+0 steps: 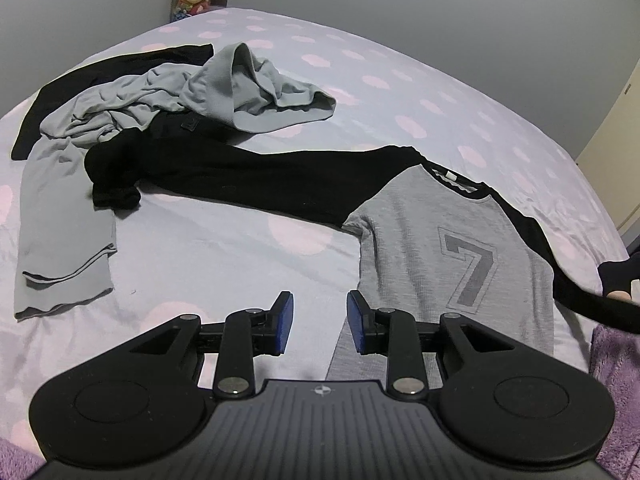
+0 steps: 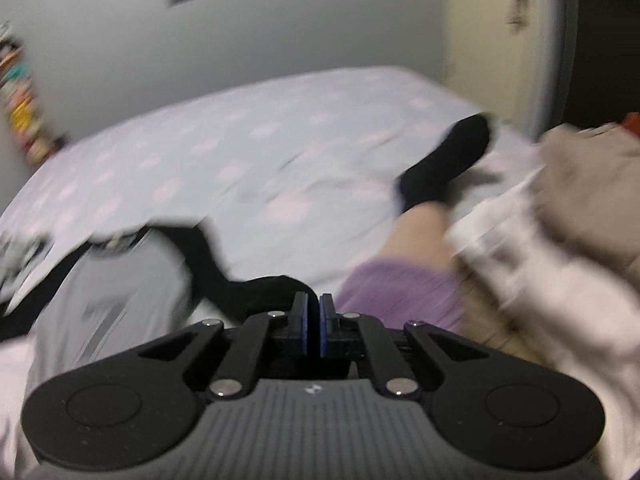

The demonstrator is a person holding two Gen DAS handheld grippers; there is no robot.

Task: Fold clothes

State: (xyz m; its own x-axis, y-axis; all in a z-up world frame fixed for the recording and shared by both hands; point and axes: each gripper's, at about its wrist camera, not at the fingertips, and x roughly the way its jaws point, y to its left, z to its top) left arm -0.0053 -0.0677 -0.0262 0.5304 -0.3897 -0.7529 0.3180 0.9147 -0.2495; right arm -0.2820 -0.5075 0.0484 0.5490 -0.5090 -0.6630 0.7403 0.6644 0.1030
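On the bed (image 1: pixel 224 248), ahead of my left gripper (image 1: pixel 320 320), the grey number-seven shirt (image 1: pixel 452 248) lies flat; its body runs away from me, its hem just right of the part-open, empty jaws; the black left sleeve (image 1: pixel 256 172) stretches far leftward into the heaped grey clothes (image 1: pixel 120 116); my right gripper (image 2: pixel 319 322), closed, appears to pinch the other black sleeve (image 2: pixel 264 286), though blur obscures contact.

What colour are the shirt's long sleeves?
Black sleeves, seen best in the left wrist view.
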